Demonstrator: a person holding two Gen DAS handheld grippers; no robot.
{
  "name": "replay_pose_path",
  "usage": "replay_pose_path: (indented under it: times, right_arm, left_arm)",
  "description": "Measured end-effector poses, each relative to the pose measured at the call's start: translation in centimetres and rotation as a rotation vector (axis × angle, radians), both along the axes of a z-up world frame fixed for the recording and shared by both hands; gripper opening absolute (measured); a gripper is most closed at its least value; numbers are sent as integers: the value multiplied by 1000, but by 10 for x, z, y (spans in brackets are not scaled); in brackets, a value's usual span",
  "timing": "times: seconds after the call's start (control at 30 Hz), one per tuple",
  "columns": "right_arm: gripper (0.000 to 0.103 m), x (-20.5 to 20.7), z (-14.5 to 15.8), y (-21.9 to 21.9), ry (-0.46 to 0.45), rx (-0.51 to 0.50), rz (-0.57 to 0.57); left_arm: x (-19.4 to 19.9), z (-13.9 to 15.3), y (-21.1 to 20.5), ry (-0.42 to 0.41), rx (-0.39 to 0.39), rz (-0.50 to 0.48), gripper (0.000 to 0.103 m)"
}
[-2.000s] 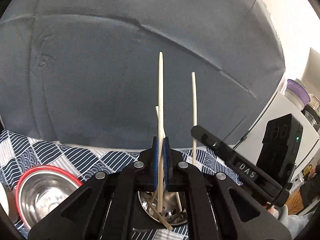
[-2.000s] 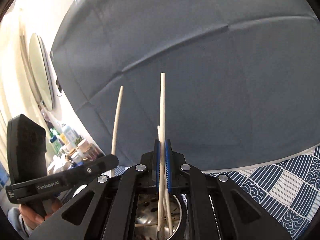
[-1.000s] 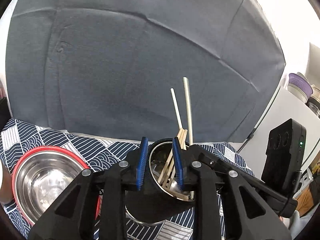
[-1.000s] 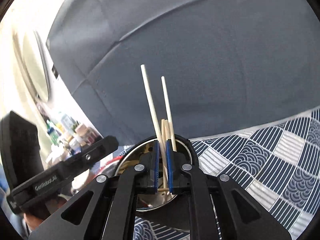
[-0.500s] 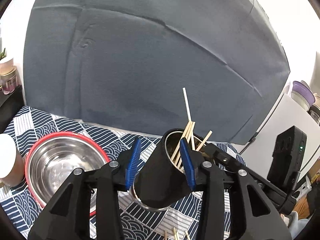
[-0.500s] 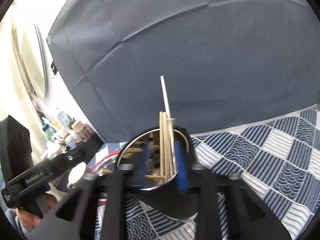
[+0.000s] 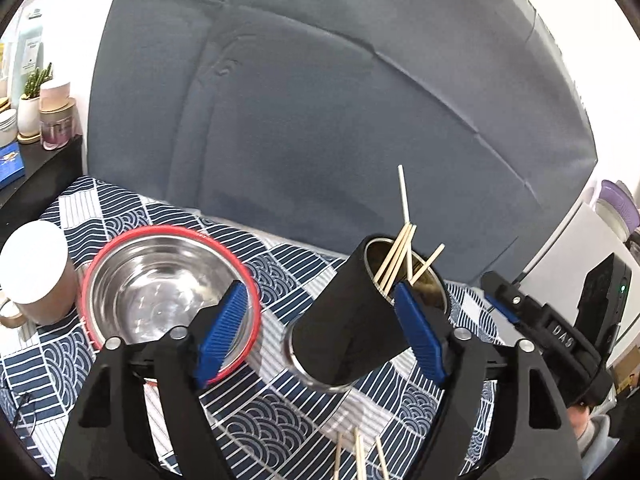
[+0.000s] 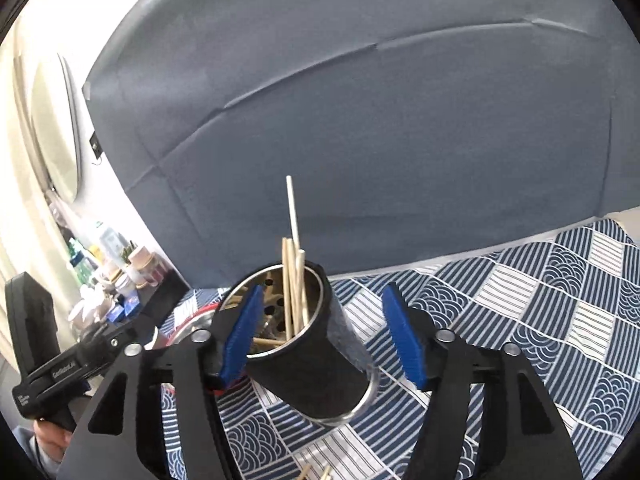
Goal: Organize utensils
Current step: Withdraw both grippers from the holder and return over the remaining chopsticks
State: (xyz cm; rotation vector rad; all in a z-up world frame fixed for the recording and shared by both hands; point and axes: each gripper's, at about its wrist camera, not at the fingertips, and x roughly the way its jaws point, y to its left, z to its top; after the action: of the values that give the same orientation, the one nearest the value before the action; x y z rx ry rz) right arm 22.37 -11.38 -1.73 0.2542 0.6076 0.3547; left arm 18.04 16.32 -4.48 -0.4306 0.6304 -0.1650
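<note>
Both grippers empty now: left gripper point(image 7: 320, 332) and right gripper point(image 8: 322, 334) hang with fingers spread wide, released. The chopsticks point(image 7: 398, 256) stand in the black holder point(image 7: 352, 320), frame centre. Next up, probably: the loose sticks point(image 7: 358, 456) at bottom edge need a low, narrow pinch.

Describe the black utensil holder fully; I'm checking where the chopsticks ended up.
The black cylindrical utensil holder has a dark outer sleeve, shiny perforated metal lining and a steel base rim. It stands on the blue patterned tablecloth, beside the red-rimmed steel bowl. Several pale wooden chopsticks lean inside. Neither open gripper touches it.
</note>
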Motion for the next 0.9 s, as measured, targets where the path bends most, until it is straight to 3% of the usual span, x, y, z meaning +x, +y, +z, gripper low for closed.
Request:
replay_pose_path:
  times: [0.2,0.37,0.9]
  right_arm:
    - [75,-4,-6,-3,46,-38,-6]
    - [84,-10,-16,-6,87,-64,-15]
    - [85,-31,-77,-13,304,-199,-27]
  left_arm:
    - [-11,-13,2,53,14,3,93]
    - [-18,-24,-2,88,40,-12,97]
    - [-41,-84,-41,316,137,-164,97]
